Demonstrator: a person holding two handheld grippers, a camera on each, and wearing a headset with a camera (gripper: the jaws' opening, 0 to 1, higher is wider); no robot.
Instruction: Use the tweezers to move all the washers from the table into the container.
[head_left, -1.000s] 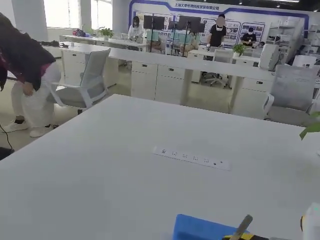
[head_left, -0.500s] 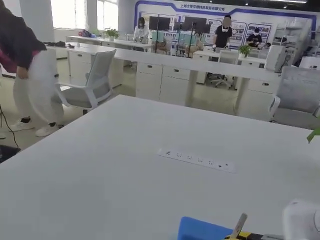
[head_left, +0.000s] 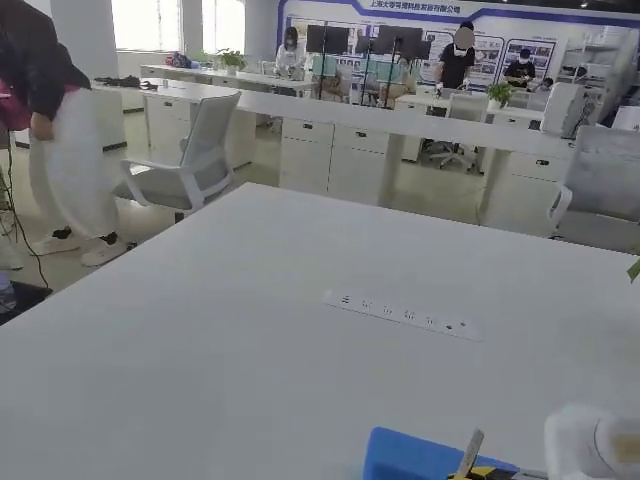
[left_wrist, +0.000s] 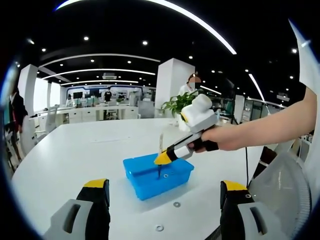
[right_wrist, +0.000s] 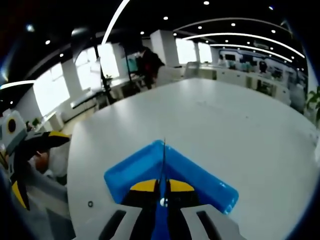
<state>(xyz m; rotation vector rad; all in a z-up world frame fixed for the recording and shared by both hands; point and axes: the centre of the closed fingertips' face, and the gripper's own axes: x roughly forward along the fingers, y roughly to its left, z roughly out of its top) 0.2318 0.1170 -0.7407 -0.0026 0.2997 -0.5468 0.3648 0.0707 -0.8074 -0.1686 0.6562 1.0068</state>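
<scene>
The blue container (left_wrist: 159, 175) stands on the white table (left_wrist: 75, 155), just ahead of my left gripper (left_wrist: 160, 215), whose jaws are wide open and hold nothing. My right gripper (left_wrist: 162, 159), held by a hand, is shut on the metal tweezers (left_wrist: 160, 145), and their lower tip dips into the container. Along the right gripper's (right_wrist: 162, 187) own jaws, the tweezers (right_wrist: 163, 160) point over the container (right_wrist: 135, 170). Two washers (left_wrist: 176, 204) (left_wrist: 159, 228) lie on the table in front of the container. From the head, the container (head_left: 410, 458) and the tweezers (head_left: 468, 452) sit at the bottom edge.
A white power strip (head_left: 400, 314) lies mid-table. Another washer (right_wrist: 90, 204) lies left of the container. A potted plant (left_wrist: 177, 105) stands behind the container. An office chair (head_left: 195, 160) and a standing person (head_left: 50, 130) are beyond the table's far left corner.
The right gripper's white body has come up into the bottom right corner of the head view. The person at the left has straightened up. The camera has shifted a little.
</scene>
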